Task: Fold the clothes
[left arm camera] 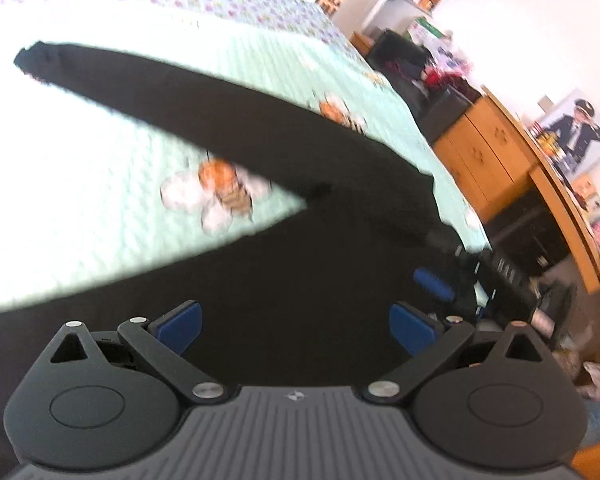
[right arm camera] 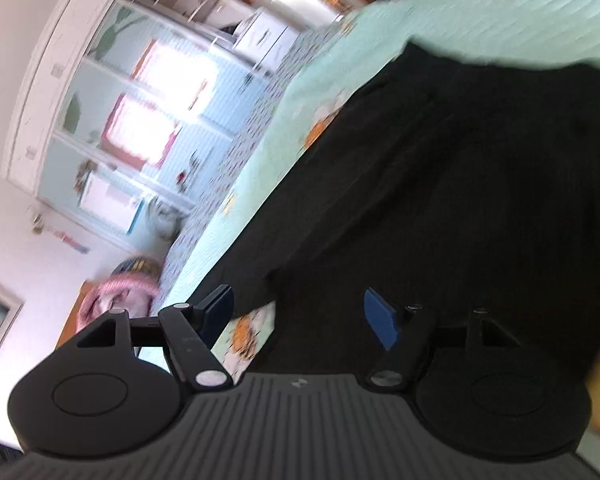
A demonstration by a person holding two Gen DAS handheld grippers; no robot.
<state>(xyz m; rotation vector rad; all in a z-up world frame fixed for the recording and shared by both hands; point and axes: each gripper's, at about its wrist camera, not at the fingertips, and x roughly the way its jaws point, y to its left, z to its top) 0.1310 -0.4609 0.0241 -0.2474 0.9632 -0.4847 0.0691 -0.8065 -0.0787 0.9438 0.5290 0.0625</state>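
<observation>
On the mint bee-print bedspread (left arm camera: 100,240) lies a black garment (left arm camera: 260,280), probably trousers, with one long leg (left arm camera: 160,84) spread flat, likely so it can be folded. Above it hover the left gripper (left arm camera: 296,326) and right gripper (right arm camera: 298,314), both with jaws apart, holding nothing. No containers are clearly visible.

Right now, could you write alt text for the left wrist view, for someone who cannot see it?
A black fabric garment lies spread on a pale green quilted bedspread printed with orange bees. The left hand-held gripper hovers open above it, blue pads apart.
</observation>
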